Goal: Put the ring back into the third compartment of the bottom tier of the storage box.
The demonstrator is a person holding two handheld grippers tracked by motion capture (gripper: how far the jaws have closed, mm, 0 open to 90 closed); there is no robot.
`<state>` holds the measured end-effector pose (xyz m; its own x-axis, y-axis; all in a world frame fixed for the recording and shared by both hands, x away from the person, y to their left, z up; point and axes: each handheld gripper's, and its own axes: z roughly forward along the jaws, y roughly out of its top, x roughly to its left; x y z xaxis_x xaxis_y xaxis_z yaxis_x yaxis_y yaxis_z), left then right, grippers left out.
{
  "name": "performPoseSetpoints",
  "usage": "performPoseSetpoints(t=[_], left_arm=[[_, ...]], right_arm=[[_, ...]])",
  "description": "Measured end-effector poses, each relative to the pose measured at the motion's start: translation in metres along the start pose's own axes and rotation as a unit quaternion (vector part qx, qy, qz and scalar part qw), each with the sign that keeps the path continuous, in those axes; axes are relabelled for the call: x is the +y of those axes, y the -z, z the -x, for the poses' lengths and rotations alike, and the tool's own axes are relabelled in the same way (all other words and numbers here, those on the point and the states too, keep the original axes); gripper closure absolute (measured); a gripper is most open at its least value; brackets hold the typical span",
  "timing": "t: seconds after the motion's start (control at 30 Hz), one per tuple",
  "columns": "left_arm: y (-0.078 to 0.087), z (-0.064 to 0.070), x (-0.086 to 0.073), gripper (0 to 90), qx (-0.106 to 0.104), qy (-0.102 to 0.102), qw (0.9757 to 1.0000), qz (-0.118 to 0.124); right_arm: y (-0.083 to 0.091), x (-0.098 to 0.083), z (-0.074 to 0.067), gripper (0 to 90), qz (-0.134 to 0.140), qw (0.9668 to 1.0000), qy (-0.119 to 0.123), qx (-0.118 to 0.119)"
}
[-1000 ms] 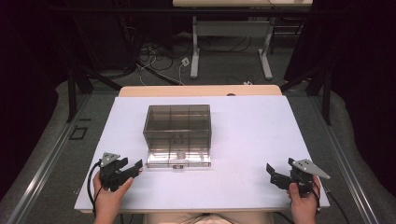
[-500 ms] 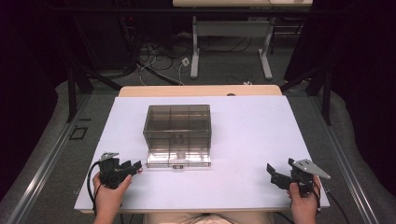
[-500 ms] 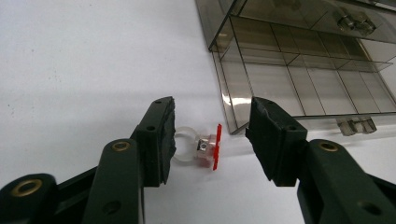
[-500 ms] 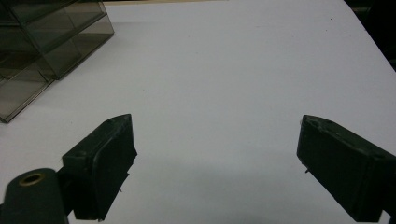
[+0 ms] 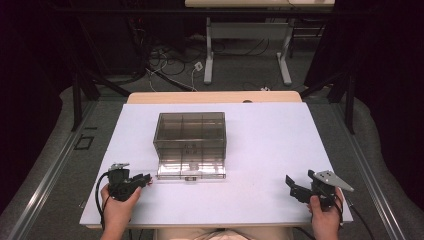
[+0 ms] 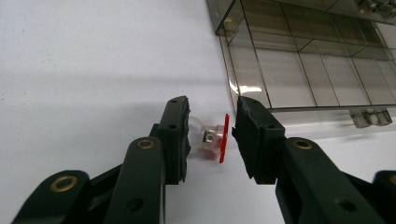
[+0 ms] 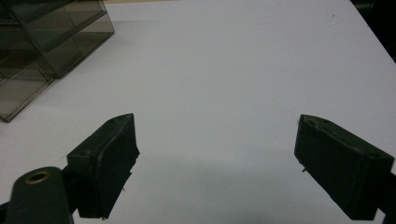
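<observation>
Left hand-held gripper (image 6: 211,135) sits at about 7 o'clock on the white counter (image 5: 270,135), jaws just been closing around a small clear part with a red disc (image 6: 212,138). One pad looks to touch the clear end; a thin gap remains at the red disc, so not yet clenched. The part lies on the counter just beside the near left corner of the smoky plastic box (image 5: 190,140), whose lid lies flat toward 6 o'clock. Right hand-held gripper (image 7: 215,161), at 5 o'clock, released, jaws wide over bare counter.
</observation>
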<state>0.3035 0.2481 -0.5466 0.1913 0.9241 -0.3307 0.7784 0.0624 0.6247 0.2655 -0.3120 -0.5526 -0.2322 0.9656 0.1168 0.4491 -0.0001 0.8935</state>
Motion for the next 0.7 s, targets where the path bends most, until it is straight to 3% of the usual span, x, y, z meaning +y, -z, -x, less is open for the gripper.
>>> performPoseSetpoints(t=[0.7], left_arm=[[-0.0036,-0.0007,-0.0007,74.1,-0.007,0.006,0.9998,-0.019]], right_arm=[[-0.0002,-0.0006,0.0011,13.7,-0.002,1.0,-0.002,0.003]])
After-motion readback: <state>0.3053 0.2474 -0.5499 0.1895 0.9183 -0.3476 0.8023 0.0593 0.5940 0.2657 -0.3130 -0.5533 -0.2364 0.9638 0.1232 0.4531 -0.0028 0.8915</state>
